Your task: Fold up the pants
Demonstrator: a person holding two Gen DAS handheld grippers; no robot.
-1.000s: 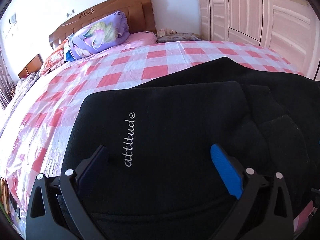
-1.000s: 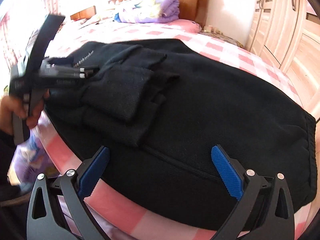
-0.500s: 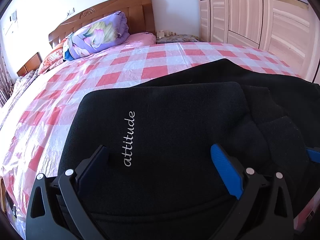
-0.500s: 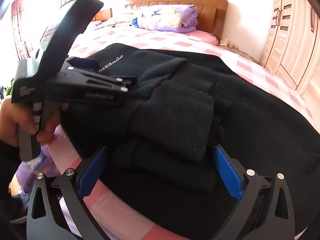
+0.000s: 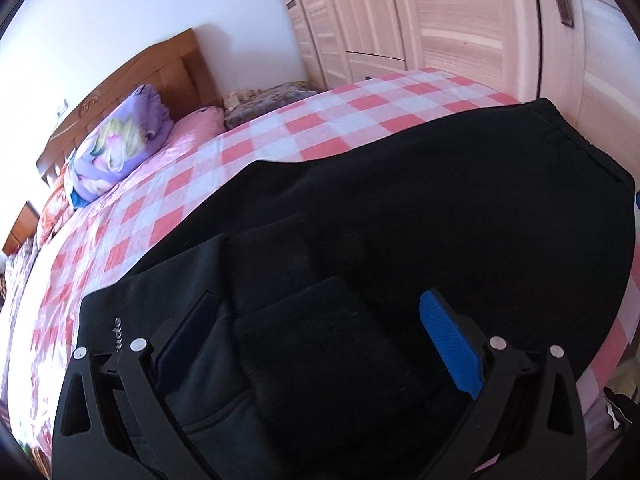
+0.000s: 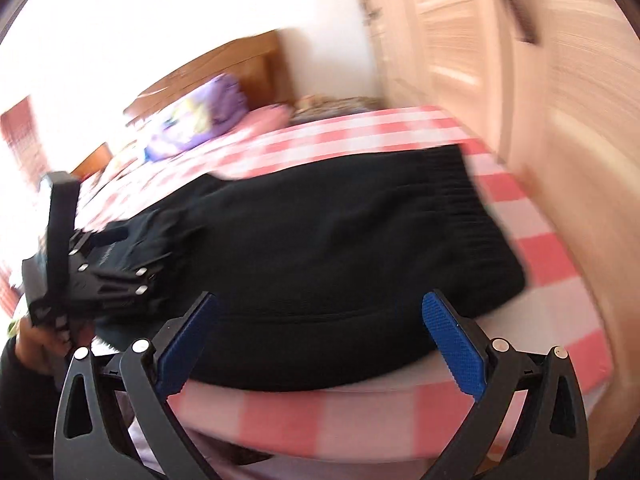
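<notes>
Checked pink-and-white bedding (image 5: 352,112) is our work surface, and we start at its near edge, where both pairs of tongs hover. Our left gripper (image 5: 316,332) stands with its blue pads spread wide, clasping nothing, directly over the bunched, already doubled-back leg ends of the black pants (image 5: 420,220); a scrap of white embroidered lettering (image 5: 117,330) peeks out beside its left finger. Our right gripper (image 6: 320,340) is likewise released and empty, poised just off the bed edge with the garment's near hem between and beyond its fingers; that view is smeared by motion, so fine detail is lost. From there we see the left tool at the picture's left, held in a hand (image 6: 44,336), sitting at the folded-over end. The pants lie flat across the bed with their long axis running left to right, the ribbed waistband (image 6: 452,184) at the far right near the wardrobe doors (image 5: 460,32). We judge the next fold turns on that axis: the left tongs are nearer the leg end, the right nearer the waist. Farther back rest a purple pillow (image 5: 120,144) and the wooden headboard (image 5: 168,72).
</notes>
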